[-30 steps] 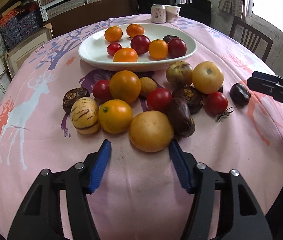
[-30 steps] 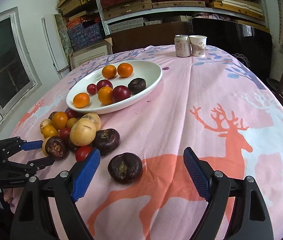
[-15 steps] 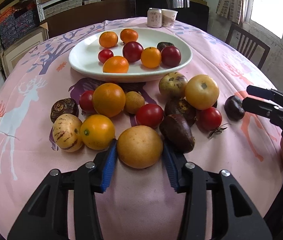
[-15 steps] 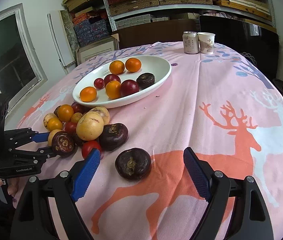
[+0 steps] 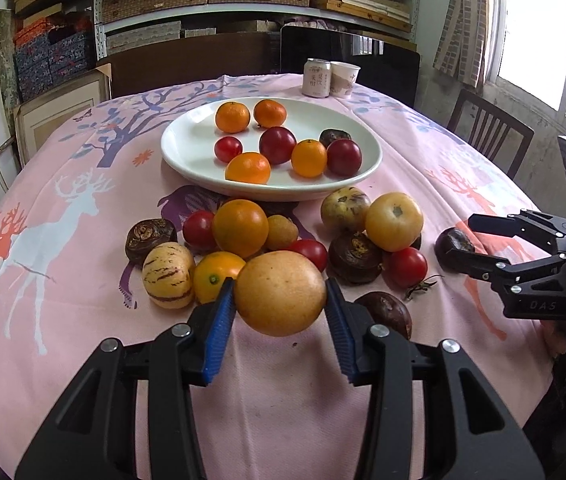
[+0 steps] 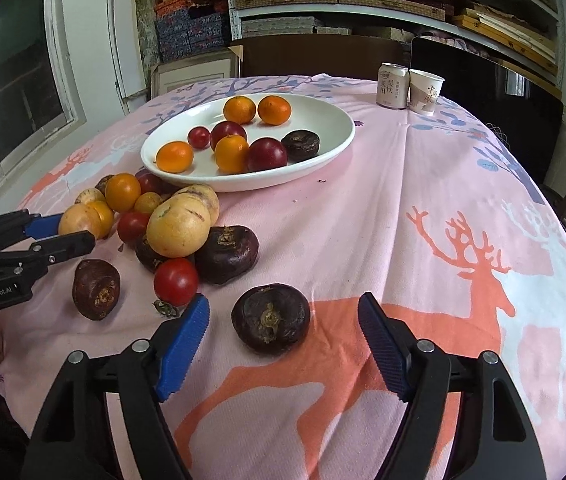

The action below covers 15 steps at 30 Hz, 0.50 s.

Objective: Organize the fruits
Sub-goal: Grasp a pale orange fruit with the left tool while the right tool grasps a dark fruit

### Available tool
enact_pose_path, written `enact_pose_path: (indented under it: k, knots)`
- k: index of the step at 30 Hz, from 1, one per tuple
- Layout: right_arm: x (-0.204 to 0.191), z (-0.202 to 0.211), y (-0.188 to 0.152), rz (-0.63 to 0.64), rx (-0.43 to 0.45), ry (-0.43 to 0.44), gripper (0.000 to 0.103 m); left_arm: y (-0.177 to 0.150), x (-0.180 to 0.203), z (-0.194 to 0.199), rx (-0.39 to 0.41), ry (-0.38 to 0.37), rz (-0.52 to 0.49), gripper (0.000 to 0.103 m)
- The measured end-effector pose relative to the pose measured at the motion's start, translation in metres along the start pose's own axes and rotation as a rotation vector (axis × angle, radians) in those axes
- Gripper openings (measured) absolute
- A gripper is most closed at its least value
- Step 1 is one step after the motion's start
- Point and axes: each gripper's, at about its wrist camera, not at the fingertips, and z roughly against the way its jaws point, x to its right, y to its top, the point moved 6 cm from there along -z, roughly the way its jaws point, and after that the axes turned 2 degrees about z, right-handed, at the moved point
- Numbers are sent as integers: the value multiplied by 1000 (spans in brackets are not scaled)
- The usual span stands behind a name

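fruit lies heaped on a round table under a pink cloth printed with deer, and more sits in a white oval plate toward twelve o'clock of the heap.

left gripper, in its own view: the blue ribbed pads are narrowed onto a large round golden-yellow fruit, one pad on each flank, and the fruit appears raised a little off the cloth. at its nine o'clock sit a small orange fruit with a green stem scar and a cream oval fruit with purple stripes. at its four o'clock lies a dark purple-brown wrinkled fruit, partly behind the right-hand finger.

right gripper, in its own view: the jaws stand fairly wide and are closing, with a dark purple round fruit with a brown stem end on the cloth between them. a gap shows on both sides, so the pads are not yet on it. at its ten o'clock a small red tomato rests just beside the left-hand pad, with its dried green calyx on the cloth below it.

the plate holds four orange mandarins, a small red tomato, two dark red plums and one dark wrinkled fruit. a drinks can and a paper cup stand side by side at twelve o'clock beyond the plate, near the far table edge.
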Motion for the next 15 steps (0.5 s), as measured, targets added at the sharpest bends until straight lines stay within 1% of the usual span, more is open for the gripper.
enact_pose_path:
  k: [2,3,4,5,15]
  knots:
    - [-3,-6,0,17,-34,-5,57,0,1,0,0,-1,0,43]
    - [-4,-9,-1,22,-50,-5,53,-1,1,0,-1,-2,-2,43]
    - [-5,-12,-1,24,-63,-3,47,-1,1,0,-2,-2,-4,43]
    - [-6,-12,-1,28,-62,4,42,-2,1,0,-3,-1,-4,43]
    - [-7,-9,-1,23,-41,12,42,-2,2,-1,-3,-3,0,44]
